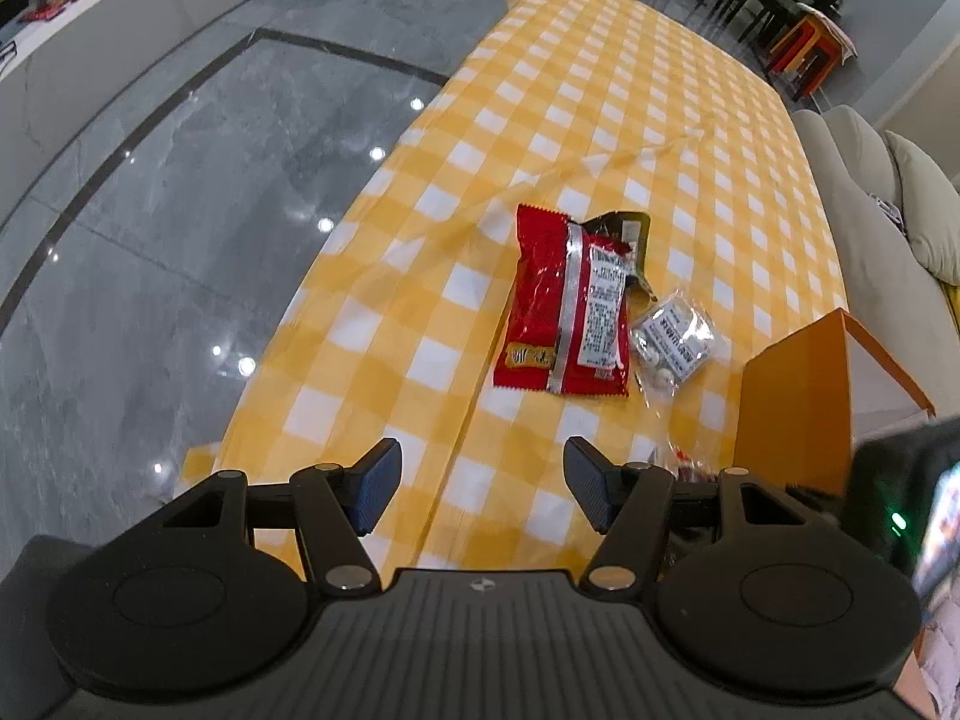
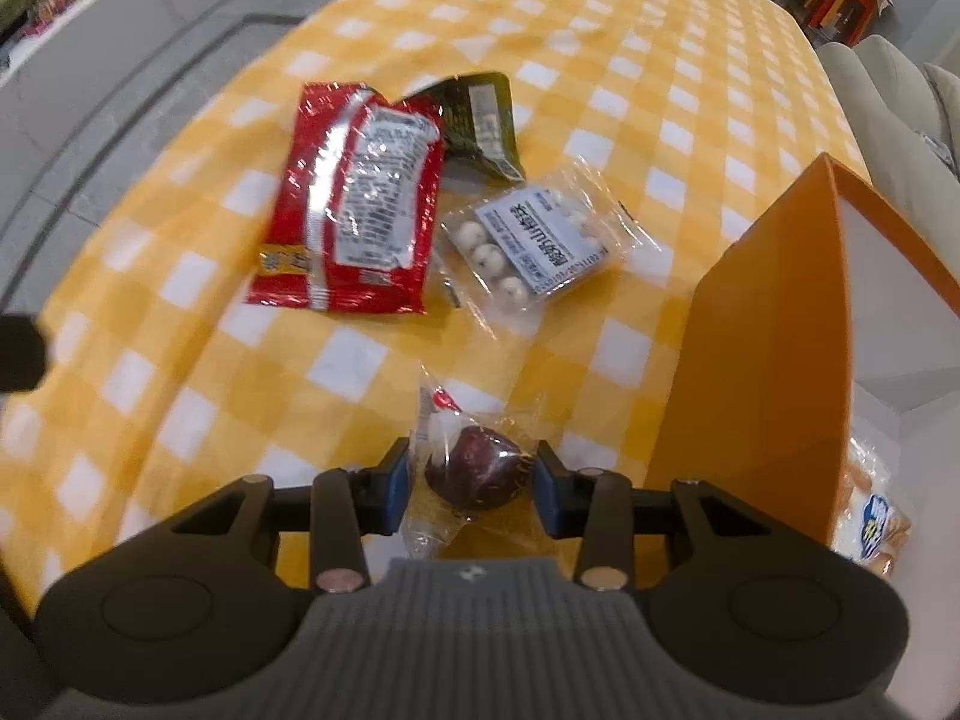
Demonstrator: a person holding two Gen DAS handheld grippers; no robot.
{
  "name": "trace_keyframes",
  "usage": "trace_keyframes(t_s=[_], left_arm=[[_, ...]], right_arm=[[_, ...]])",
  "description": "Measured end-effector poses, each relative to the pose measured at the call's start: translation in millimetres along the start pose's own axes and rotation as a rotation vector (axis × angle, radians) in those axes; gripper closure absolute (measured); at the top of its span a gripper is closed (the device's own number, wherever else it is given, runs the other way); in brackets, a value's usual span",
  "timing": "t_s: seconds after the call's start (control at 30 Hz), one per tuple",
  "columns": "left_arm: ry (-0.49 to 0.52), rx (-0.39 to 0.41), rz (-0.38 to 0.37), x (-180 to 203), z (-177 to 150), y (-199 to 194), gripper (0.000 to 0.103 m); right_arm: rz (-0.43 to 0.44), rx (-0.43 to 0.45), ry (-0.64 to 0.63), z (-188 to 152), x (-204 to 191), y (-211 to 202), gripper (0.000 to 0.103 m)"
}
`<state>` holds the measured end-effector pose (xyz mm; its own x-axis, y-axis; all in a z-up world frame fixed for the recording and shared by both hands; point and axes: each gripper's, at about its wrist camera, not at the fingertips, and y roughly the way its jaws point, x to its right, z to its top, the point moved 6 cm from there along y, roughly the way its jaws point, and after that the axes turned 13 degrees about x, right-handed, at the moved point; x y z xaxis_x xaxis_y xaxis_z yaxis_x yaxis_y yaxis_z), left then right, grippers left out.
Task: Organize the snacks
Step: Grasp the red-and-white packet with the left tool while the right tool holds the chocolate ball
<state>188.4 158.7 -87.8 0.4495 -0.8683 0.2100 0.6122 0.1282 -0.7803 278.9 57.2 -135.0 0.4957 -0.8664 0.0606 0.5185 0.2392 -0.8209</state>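
Jaws of the right gripper [image 2: 474,483] are seen on either side of a clear-wrapped dark red sweet [image 2: 477,471]; the blue pads appear to touch the wrapper at both sides, though motion blur keeps the contact from being read with certainty. The wrapper's near end is cut off behind the gripper body. At about one o'clock from these jaws, an orange box [image 2: 762,372] stands open, its right side cut by the picture edge, and a pale snack bag [image 2: 876,534] is partly seen inside, mostly hidden by the box wall. At twelve o'clock a clear packet of white balls [image 2: 540,240] lies flat on the yellow checked tablecloth [image 2: 600,48], and at eleven o'clock a red packet [image 2: 360,198] lies on top of a dark packet [image 2: 480,120], of which only the upper part shows. The print on all labels is too blurred to be read.

The left gripper [image 1: 483,483] is held released, its jaws wide apart with only tablecloth between them. From it, the red packet is found at twelve o'clock, the packet of white balls at one o'clock, and the orange box at three o'clock, partly covered by the dark, blurred body of the right gripper at the frame edge. The sweet is almost fully hidden behind the left gripper's right finger.
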Motion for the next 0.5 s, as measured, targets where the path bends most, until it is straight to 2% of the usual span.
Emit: trace_keyframes(t_s=[0.1,0.2,0.27,0.4,0.5], left_arm=[[0.017,0.021,0.005,6,1,6,0.03],[0.03,0.046,-0.016,15,3,16,0.03],[0.049,0.061,-0.03,23,4,22,0.03],[0.134,0.094,-0.012,39,8,34,0.03],[0.144,0.113,-0.026,47,11,42,0.03]], right_arm=[[0.017,0.021,0.068,-2,3,-4,0.063],[0.07,0.016,0.262,-9,8,0,0.063],[0.077,0.029,0.334,-14,9,2,0.063],[0.067,0.069,0.353,-17,5,1,0.063],[0.078,0.082,0.376,-19,8,-1,0.062]])
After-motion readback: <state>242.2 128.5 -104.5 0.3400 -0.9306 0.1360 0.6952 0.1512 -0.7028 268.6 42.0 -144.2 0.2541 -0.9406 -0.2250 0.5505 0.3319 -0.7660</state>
